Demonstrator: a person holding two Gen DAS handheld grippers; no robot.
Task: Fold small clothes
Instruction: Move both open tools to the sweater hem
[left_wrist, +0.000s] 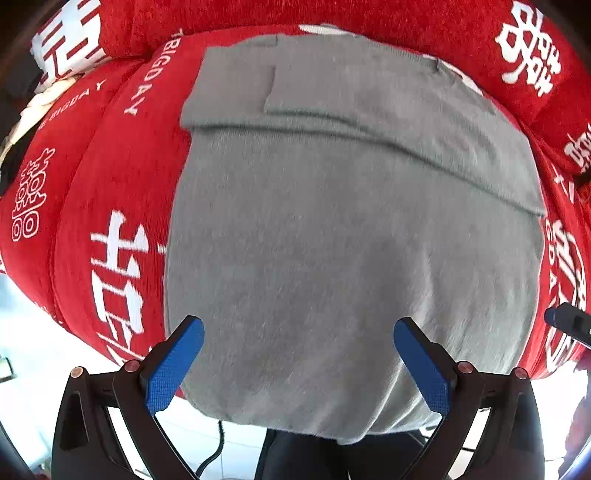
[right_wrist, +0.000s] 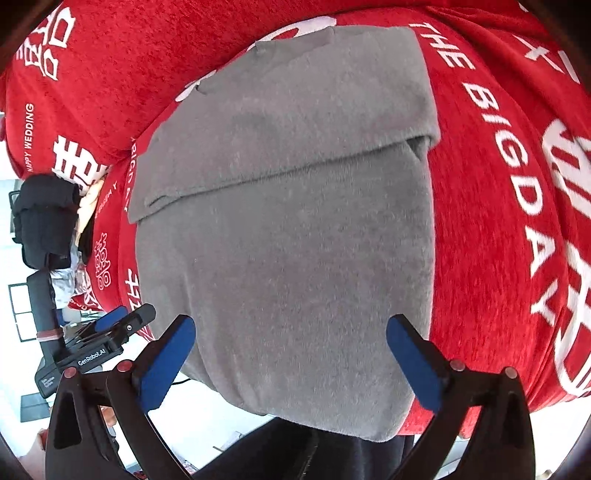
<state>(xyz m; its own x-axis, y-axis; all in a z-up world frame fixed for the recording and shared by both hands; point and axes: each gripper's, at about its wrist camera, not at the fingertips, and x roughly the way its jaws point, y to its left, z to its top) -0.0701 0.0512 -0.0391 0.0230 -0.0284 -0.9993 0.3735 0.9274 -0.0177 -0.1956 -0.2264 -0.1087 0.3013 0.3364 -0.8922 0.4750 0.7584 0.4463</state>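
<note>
A grey knit garment (left_wrist: 332, 236) lies flat on a red cloth with white lettering (left_wrist: 122, 206). Its far part is folded over toward me, and its near hem hangs over the front edge. It also shows in the right wrist view (right_wrist: 284, 240). My left gripper (left_wrist: 298, 332) is open and empty, hovering above the garment's near part. My right gripper (right_wrist: 291, 334) is open and empty, also above the near part. The left gripper shows at the left in the right wrist view (right_wrist: 122, 325). A right gripper fingertip (left_wrist: 565, 321) shows at the right in the left wrist view.
The red cloth (right_wrist: 517, 184) covers the whole surface and rises into a padded back (left_wrist: 295, 14) behind the garment. A pile of dark and light clothes (right_wrist: 48, 218) sits at the far left. White floor (left_wrist: 29, 332) lies below the front edge.
</note>
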